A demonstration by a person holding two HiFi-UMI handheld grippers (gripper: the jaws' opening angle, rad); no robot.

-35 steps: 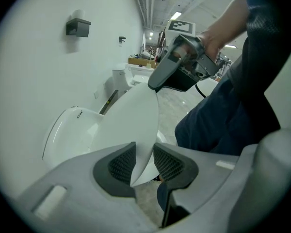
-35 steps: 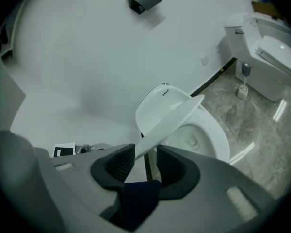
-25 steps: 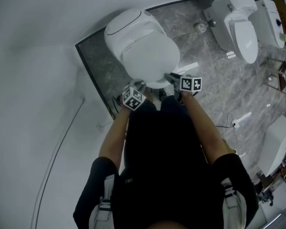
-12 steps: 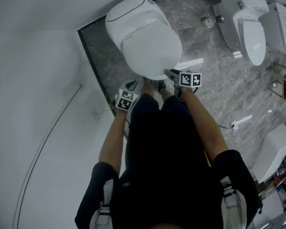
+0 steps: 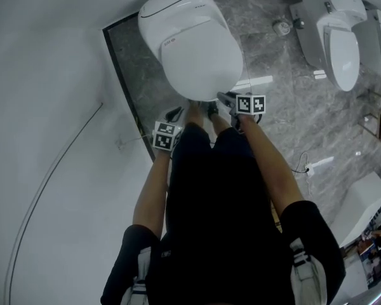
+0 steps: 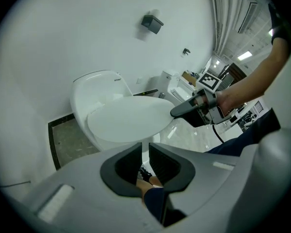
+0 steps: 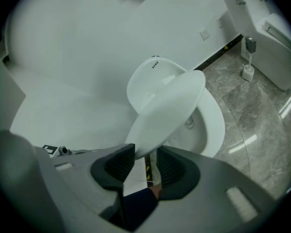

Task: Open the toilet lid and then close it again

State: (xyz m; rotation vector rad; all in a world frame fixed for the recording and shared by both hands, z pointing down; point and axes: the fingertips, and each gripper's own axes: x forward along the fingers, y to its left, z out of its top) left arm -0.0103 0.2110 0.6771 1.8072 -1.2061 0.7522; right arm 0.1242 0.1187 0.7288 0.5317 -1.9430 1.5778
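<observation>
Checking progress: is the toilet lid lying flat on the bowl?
No, the right gripper view shows the toilet lid tilted up, with the bowl visible beneath it.

Overhead, two low, sharing toilet lid (image 5: 200, 56)

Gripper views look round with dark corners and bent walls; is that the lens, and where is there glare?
Likely the lens: both gripper views darken at the rim and curve straight lines. Right gripper view: bright streaks glare on the grey marble floor, while the white oval toilet lid stays sharp. Left gripper view: ceiling lights blow out. Head view: dim, flat, few shadows.
</observation>
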